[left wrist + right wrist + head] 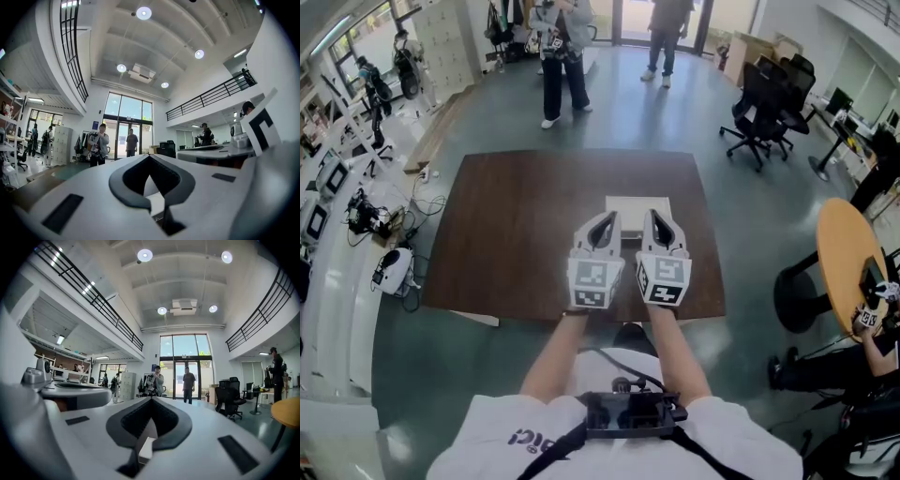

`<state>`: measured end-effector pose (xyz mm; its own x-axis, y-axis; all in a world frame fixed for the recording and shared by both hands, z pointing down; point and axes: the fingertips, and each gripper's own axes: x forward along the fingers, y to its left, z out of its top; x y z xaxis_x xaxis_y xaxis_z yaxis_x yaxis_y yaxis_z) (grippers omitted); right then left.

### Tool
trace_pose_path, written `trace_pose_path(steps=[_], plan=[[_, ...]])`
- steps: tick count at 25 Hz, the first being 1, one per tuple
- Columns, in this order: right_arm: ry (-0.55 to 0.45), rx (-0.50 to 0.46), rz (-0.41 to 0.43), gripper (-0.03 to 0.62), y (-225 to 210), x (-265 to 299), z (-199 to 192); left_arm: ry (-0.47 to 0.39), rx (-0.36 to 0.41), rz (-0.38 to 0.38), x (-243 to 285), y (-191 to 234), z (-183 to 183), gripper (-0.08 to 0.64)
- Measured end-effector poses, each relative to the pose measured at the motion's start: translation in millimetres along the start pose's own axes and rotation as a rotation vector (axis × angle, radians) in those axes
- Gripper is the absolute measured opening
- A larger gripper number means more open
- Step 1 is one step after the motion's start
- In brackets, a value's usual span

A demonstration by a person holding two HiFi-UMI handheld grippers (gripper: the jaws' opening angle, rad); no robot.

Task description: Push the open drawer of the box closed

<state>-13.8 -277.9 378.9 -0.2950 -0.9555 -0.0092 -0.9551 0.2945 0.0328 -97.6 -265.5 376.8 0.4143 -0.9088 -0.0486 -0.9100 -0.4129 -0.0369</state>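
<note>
Forearms [558, 352] rise from the frame's bottom to two grippers side by side at centre. Both the left gripper [607, 218] and the right gripper [655, 216] are clenched on nothing, tips together. Just above them, mid-table [516, 225], sits the white box [637, 203], its near side hidden behind them.

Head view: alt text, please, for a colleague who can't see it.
The left gripper and right gripper sit side by side, jaws shut, tips over a pale box on a dark brown table. Two people stand beyond it.
</note>
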Motion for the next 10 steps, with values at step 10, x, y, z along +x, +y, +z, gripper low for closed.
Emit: trace_pose_path(steps=[10], plan=[[-0.016, -0.005, -0.010, 0.005, -1.3, -3.5, 3.3, -0.016, 0.011, 0.009, -1.3, 6.0, 4.7, -0.005]])
